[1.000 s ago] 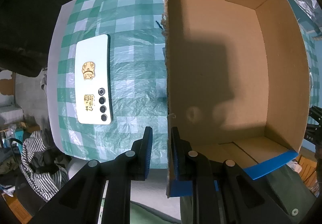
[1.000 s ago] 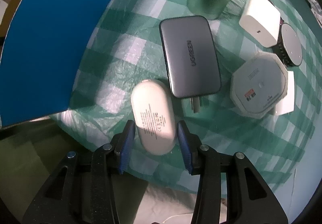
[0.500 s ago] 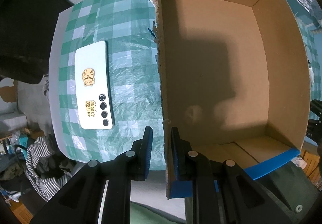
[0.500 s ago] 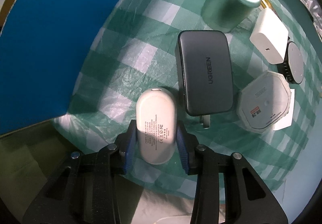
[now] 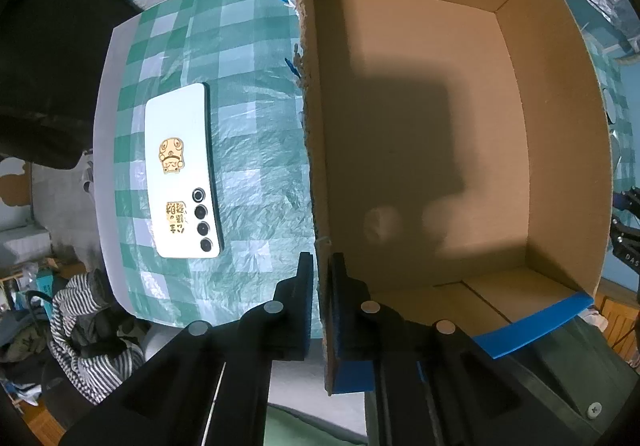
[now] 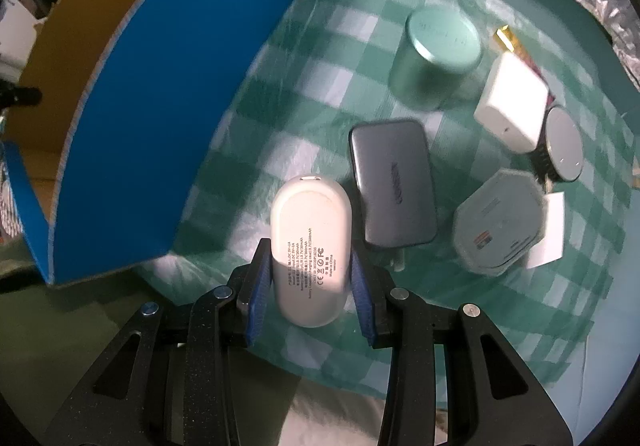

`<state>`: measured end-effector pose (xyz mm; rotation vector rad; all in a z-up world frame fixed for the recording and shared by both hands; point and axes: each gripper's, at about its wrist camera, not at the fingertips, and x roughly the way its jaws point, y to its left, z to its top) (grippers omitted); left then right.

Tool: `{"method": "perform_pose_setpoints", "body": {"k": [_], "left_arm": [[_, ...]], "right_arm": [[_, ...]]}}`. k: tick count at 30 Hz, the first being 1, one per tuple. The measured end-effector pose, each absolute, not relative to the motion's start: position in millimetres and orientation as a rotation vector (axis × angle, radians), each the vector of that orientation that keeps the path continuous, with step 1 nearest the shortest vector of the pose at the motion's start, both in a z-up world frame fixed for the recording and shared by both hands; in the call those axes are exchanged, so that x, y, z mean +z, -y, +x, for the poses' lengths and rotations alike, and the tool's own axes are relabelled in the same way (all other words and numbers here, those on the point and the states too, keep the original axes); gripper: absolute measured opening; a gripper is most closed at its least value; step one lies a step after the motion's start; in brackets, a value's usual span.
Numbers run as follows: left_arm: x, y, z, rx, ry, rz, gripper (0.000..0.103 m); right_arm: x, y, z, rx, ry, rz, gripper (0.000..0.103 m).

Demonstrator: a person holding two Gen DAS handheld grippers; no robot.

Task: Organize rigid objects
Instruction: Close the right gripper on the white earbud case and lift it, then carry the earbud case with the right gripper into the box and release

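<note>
White oval case (image 6: 310,246) sits clamped in your right claw (image 6: 311,280), lifted above checkered bench (image 6: 328,57). Grey charger (image 6: 394,181) just beside it at 3 o'clock. Your left claw (image 5: 320,300) pinches cardboard box (image 5: 440,125) wall; phone (image 5: 182,173) at 9 o'clock.

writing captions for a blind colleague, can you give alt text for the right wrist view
The right gripper is shut on a white oval case above a green checked cloth. A blue-sided cardboard box stands left; a grey charger and teal tin lie right.
</note>
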<state>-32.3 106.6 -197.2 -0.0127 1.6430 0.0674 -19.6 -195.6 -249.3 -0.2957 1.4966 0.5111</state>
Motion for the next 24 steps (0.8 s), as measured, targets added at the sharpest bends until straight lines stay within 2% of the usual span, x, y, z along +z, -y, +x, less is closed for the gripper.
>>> {"method": "perform_pose_setpoints", "body": {"k": [14, 19, 24], "left_arm": [[-195, -106, -31, 0.064, -1.647, -0.011, 0.008], [-196, -106, -32, 0.061, -1.651, -0.008, 0.008], [-196, -106, -32, 0.060, -1.652, -0.005, 0.008]], "right_arm": [[-188, 188, 25, 0.514, -1.409, -0.253, 0.037], [-184, 171, 57, 0.529, -1.361, -0.255, 0.037], [-157, 163, 45, 0.534, -1.316, -0.265, 0.037]]}}
